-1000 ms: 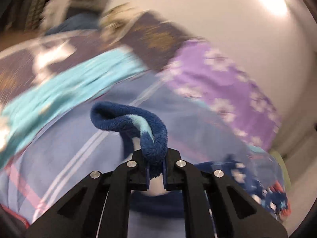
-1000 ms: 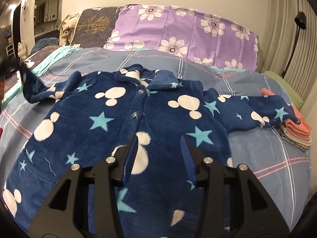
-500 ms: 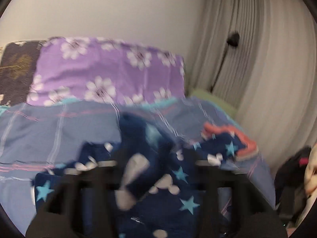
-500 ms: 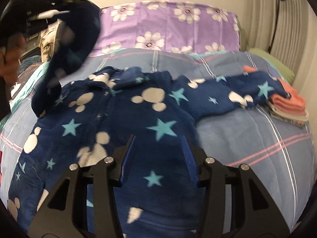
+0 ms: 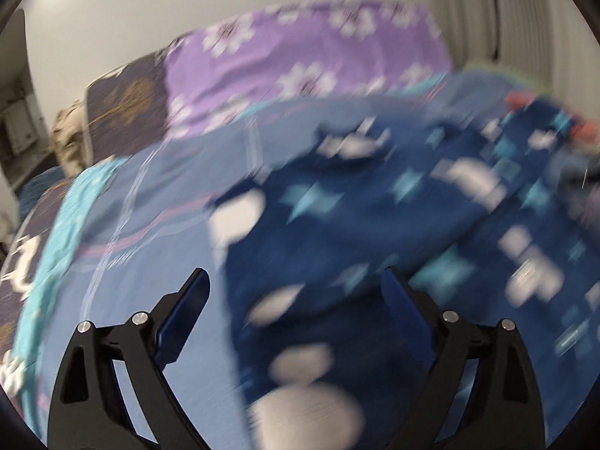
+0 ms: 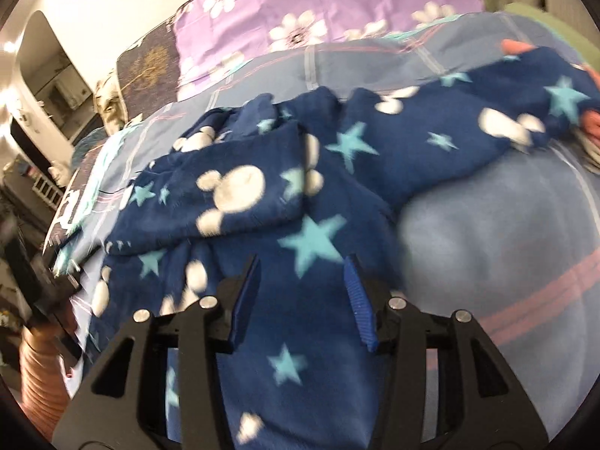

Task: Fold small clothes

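A small navy fleece jacket with white mouse heads and light blue stars lies on the bed. Its left sleeve lies folded across the chest. Its right sleeve stretches out to the right. My right gripper is open and empty, low over the jacket's lower front. My left gripper is wide open and empty above the jacket's left edge; that view is blurred by motion.
The bed has a blue striped cover. A purple flowered pillow and a dark pillow lie at the head. Folded orange and pale clothes are stacked at the right, under the sleeve end. Room clutter shows at the left.
My left gripper carried the left sleeve over the jacket's chest, let it go and opened wide. My right gripper stayed open and moved down and right over the jacket.
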